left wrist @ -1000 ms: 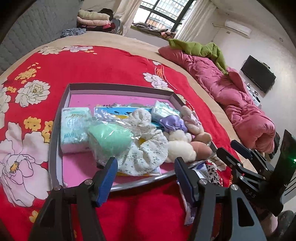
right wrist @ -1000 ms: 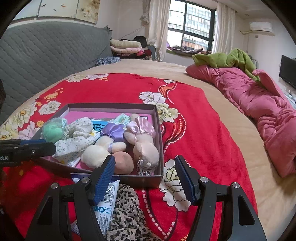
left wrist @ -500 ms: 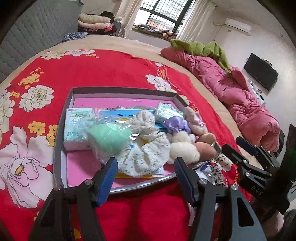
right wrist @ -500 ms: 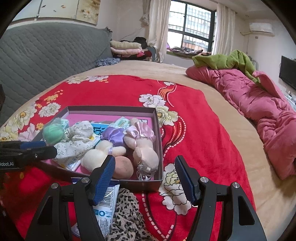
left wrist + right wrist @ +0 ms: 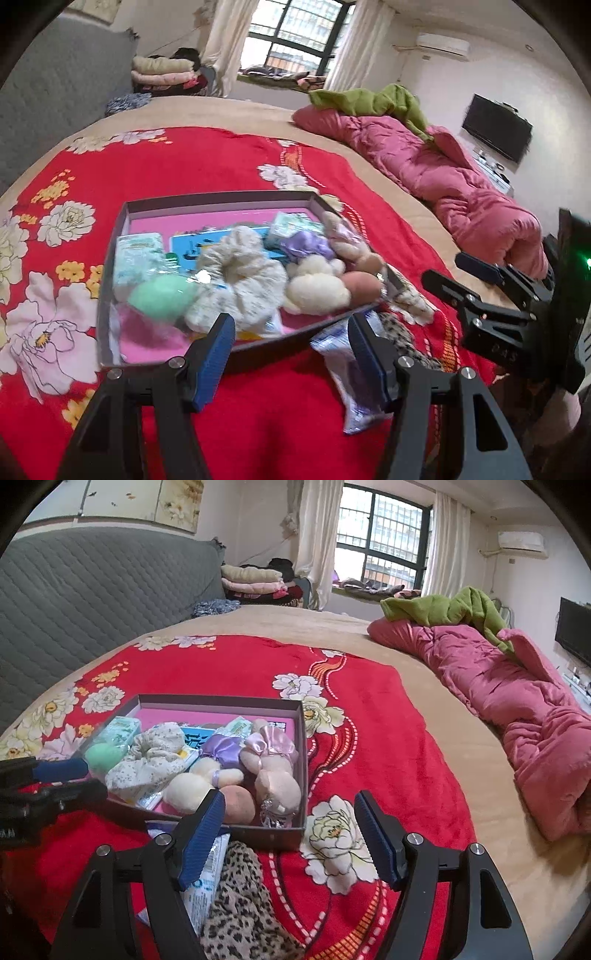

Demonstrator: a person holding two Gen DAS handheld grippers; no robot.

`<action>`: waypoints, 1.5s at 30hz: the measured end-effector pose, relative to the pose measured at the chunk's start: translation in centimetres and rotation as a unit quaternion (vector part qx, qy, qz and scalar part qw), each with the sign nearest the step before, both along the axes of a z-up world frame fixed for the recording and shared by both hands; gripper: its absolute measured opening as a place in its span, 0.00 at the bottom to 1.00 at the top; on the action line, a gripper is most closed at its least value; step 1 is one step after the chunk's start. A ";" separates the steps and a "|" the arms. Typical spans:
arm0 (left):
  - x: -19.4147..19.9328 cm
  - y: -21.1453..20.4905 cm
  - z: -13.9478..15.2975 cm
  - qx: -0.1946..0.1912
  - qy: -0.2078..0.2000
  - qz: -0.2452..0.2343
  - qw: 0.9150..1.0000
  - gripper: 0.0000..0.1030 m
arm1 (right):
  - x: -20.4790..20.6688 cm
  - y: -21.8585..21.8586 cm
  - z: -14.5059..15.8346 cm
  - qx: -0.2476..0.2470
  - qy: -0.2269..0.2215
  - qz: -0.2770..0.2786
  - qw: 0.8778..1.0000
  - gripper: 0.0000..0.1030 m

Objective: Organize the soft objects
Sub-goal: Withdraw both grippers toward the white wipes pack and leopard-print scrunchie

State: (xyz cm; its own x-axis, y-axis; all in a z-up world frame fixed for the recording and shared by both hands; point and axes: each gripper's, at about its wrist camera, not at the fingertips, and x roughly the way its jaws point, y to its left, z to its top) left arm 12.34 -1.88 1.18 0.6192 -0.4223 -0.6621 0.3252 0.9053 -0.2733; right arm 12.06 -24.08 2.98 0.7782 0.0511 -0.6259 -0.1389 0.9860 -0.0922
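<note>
A: status? both hands free?

B: yes. left gripper (image 5: 291, 341) spread, nothing between the pads, hovering over the near wall of the box (image 5: 303, 746). right gripper (image 5: 290, 830) is opening right now, also nothing between its pads, aimed at the box's near right corner

A: where's the stuff

B: most of it is in the box on the red blanket (image 5: 388, 738): green sponge in wrap (image 5: 162, 295), floral scrunchie (image 5: 240, 280), tissue pack (image 5: 138, 254), purple scrunchie (image 5: 223, 747), plush doll (image 5: 275, 771). two left outside, touching each other, just in front of the box: leopard print cloth (image 5: 240, 904) and a flat plastic packet (image 5: 205, 875)

A: risks?

B: main one: packet edge sits under the cloth. grab the cloth and the packet probably drags along, then drops on the way. second: the packet is flat on a soft blanket, so pads could pinch blanket with it. third: near end of the box is piled high, the doll and the peach ball (image 5: 238, 803) sit at rim height. drop anything there and it may roll out

A: and the two grippers?

B: close together near that corner, could bump if both go for the same pile
</note>
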 end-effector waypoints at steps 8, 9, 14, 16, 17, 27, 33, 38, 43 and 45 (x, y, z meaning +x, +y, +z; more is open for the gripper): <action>-2.2 -1.9 0.0 0.021 0.001 -0.009 1.000 0.61 | -2.7 -1.0 0.6 0.009 0.004 0.005 1.000 0.73; -2.4 -2.0 -0.1 0.018 0.004 -0.010 1.000 0.61 | -3.1 -1.1 0.6 0.012 0.003 0.005 1.000 0.73; -3.4 -2.6 -0.2 0.020 0.015 -0.012 1.000 0.61 | -4.8 -1.3 0.5 0.019 0.009 0.015 1.000 0.73; -3.8 -2.7 -0.1 0.020 0.016 -0.009 1.000 0.61 | -5.3 -1.2 0.7 0.022 0.010 0.019 1.000 0.73; -4.0 -2.6 0.0 0.020 0.015 -0.008 1.000 0.61 | -5.7 -1.1 0.7 0.021 0.007 0.020 1.000 0.73; -5.6 -2.1 -0.1 0.015 0.035 0.015 0.999 0.61 | -7.9 -1.2 1.2 0.023 0.010 0.033 0.999 0.73; -5.8 -2.9 -2.0 0.014 0.072 0.002 0.997 0.61 | -9.0 -1.5 0.1 0.022 0.031 0.039 0.999 0.73; -5.1 -3.6 -3.6 0.000 0.102 -0.002 0.995 0.61 | -8.9 -1.4 -1.5 0.017 0.052 0.044 0.998 0.73; -3.8 -4.2 -4.9 -0.024 0.124 -0.008 0.992 0.61 | -8.3 -1.1 -3.5 0.004 0.075 0.050 0.996 0.73; -3.1 -4.4 -5.3 -0.027 0.131 -0.008 0.991 0.61 | -7.9 -1.0 -4.2 0.000 0.083 0.049 0.995 0.73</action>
